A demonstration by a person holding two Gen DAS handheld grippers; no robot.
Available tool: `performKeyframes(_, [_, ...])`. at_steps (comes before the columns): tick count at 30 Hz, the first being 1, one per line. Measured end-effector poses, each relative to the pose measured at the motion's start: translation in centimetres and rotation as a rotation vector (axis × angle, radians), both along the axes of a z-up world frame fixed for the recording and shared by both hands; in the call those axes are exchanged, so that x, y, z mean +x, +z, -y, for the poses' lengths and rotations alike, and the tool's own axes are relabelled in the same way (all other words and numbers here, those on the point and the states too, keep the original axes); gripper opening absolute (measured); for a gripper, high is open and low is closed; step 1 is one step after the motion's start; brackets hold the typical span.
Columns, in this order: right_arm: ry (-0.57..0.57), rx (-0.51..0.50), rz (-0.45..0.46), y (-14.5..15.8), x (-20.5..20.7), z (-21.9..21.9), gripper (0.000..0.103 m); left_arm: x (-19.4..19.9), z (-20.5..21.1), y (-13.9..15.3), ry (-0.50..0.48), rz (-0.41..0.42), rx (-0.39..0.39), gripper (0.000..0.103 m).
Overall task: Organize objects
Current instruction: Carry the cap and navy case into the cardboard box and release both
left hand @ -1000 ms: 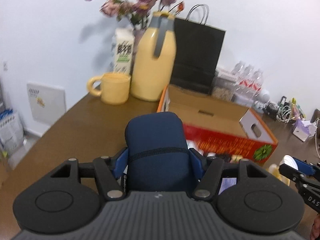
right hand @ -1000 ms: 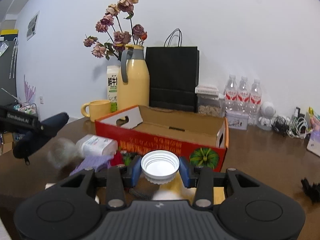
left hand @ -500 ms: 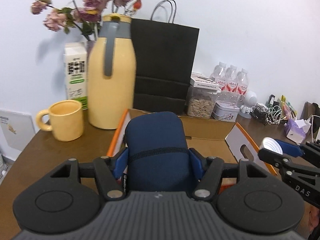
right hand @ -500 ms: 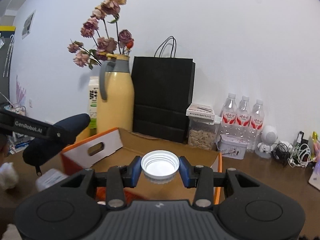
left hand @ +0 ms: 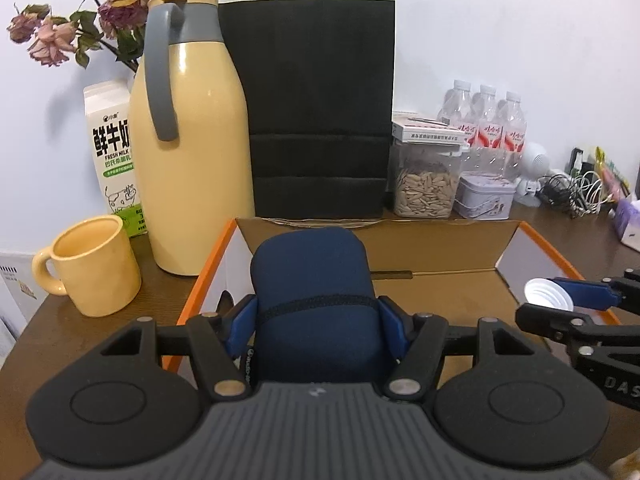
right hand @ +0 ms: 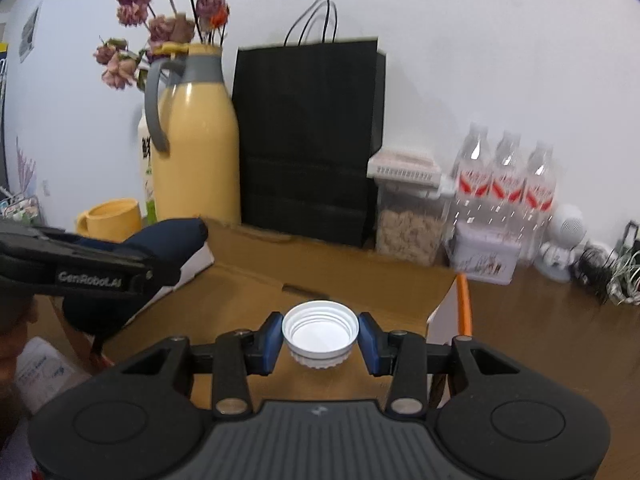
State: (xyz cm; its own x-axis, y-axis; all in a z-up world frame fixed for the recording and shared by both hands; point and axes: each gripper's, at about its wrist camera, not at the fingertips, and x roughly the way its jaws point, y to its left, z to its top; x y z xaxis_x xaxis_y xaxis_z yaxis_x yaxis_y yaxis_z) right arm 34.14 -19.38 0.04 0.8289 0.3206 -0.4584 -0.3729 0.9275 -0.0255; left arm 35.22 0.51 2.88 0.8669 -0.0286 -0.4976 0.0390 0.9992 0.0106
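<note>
Left wrist view: the left gripper (left hand: 316, 316) is clamped on a navy pouch (left hand: 314, 300), its blue pads pressing both sides, held above the open cardboard box (left hand: 440, 292). What shows of the box floor is bare brown card; the near part is hidden by the pouch and gripper. At the right edge the right gripper (left hand: 548, 300) holds one white cap (left hand: 545, 295) over the box's right side. Behind the box on the table (left hand: 100, 340) stand one yellow jug (left hand: 192, 152) with a grey handle, one yellow mug (left hand: 92, 266) whose inside looks empty, one milk carton (left hand: 112, 152), one black paper bag (left hand: 320, 112) whose contents cannot be seen, one clear jar (left hand: 424, 184) about half full of pale seeds with a flat packet (left hand: 428, 130) on its lid, one small tin (left hand: 484, 196), and three water bottles (left hand: 486, 124) in a row. Dried flowers (left hand: 80, 12) rise behind the jug. A tangle of cables (left hand: 576, 190) lies far right.

Right wrist view: the right gripper (right hand: 320, 336) is clamped on the cap (right hand: 320, 330), open side up and empty, above the box (right hand: 360, 280) near its right wall. The left gripper (right hand: 132, 264) enters from the left with the pouch (right hand: 160, 240) over the box's left end. The jug (right hand: 192, 152), the mug (right hand: 112, 220), the bag (right hand: 308, 140), the jar (right hand: 408, 228), the tin (right hand: 484, 256) and three bottles (right hand: 508, 176) stand behind; the carton is mostly hidden by the jug. One white round figure (right hand: 562, 244) sits right of the tin.
</note>
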Motion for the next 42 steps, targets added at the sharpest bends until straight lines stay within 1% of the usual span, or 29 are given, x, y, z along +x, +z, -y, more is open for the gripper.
performKeyframes(6, [-0.004,-0.002,-0.031,-0.4,0.3,0.2,0.039,0.5,0.2,-0.7,-0.010,-0.026,0.017,0.067])
performKeyframes(8, [-0.007,-0.006,-0.035,-0.5,0.3,0.2,0.040,0.4,0.3,-0.7,-0.008,-0.030,0.016,0.071])
performKeyframes(9, [-0.008,-0.010,-0.036,-0.5,0.2,0.1,0.042,0.2,0.3,-0.6,-0.005,-0.016,0.016,0.081])
performKeyframes(10, [-0.008,-0.014,-0.038,-0.5,0.2,0.2,0.052,-0.1,0.3,-0.4,0.002,0.003,0.019,0.098])
performKeyframes(11, [-0.011,-0.016,-0.039,-0.5,0.1,0.2,0.061,-0.3,0.3,-0.2,0.009,0.022,0.020,0.103])
performKeyframes(12, [-0.017,-0.016,-0.037,-0.5,0.1,0.3,0.080,-0.6,0.3,0.0,0.018,0.048,0.020,0.103])
performKeyframes(13, [-0.024,-0.018,-0.034,-0.5,0.0,0.3,0.092,-0.8,0.3,0.1,0.025,0.058,0.021,0.103])
performKeyframes(16, [-0.037,-0.018,-0.028,-0.4,-0.1,0.4,0.102,-0.8,0.3,0.3,0.020,0.049,0.011,0.103])
performKeyframes(21, [-0.049,-0.014,-0.026,-0.3,-0.1,0.6,0.103,-0.7,0.2,0.4,0.030,0.045,0.006,0.103])
performKeyframes(27, [-0.051,-0.016,-0.010,0.1,-0.4,0.7,0.103,-1.6,0.5,1.0,0.012,0.069,-0.008,0.103])
performKeyframes(30, [-0.049,-0.021,0.009,0.7,-0.8,0.5,0.103,-2.3,0.7,1.7,0.007,0.094,-0.013,0.103])
performKeyframes(35, [-0.048,-0.026,0.053,2.0,-2.2,0.5,0.103,-3.8,0.8,3.1,0.006,0.125,-0.023,0.103])
performKeyframes(42, [-0.052,-0.021,0.086,3.5,-5.0,0.6,0.103,-6.8,0.8,4.7,0.001,0.162,-0.023,0.103])
